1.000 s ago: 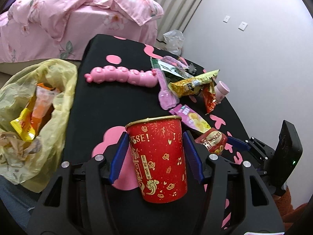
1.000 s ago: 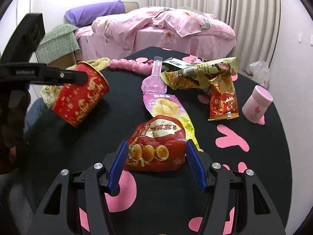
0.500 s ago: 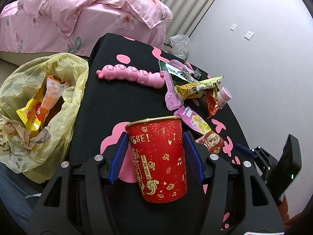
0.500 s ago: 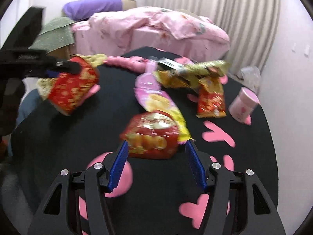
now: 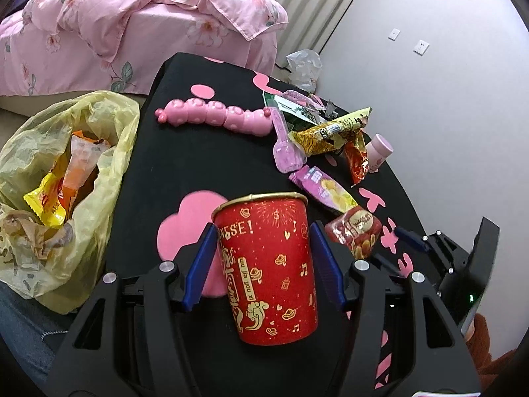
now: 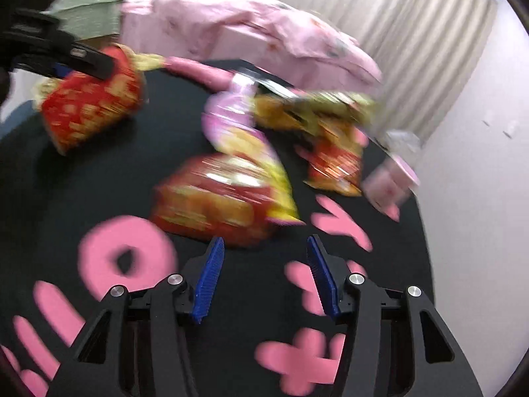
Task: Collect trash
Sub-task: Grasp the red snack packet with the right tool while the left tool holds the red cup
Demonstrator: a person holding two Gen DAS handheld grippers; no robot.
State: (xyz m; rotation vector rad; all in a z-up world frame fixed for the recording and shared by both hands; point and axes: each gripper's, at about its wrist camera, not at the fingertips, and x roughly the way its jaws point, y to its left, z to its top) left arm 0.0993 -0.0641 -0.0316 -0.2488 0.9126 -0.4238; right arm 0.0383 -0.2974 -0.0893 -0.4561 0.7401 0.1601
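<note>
My left gripper (image 5: 263, 231) is shut on a red paper cup (image 5: 271, 264) with gold print and holds it upright above the black table (image 5: 198, 165). An open yellow trash bag (image 5: 109, 152) with wrappers inside hangs off the table's left edge. A red snack packet (image 6: 215, 205) lies on the table just past the tips of my right gripper (image 6: 264, 241). Its jaws are closing with nothing between the pads. That view is blurred by motion. The right gripper's blue fingertip (image 5: 410, 235) shows next to the same packet (image 5: 355, 235).
Farther back lie a pink and yellow wrapper (image 5: 325, 190), a gold wrapper (image 5: 324, 132) and a red-orange wrapper (image 5: 357, 158). A pink caterpillar toy (image 5: 215, 117), a pink spoon (image 5: 286, 155) and a small pink cup (image 5: 380, 150) also sit there. A bed with pink bedding (image 5: 132, 26) stands behind.
The right gripper has rolled and drawn back, so the red packet now lies beyond its tips instead of between them, and its jaws are narrower. The left gripper still holds the cup.
</note>
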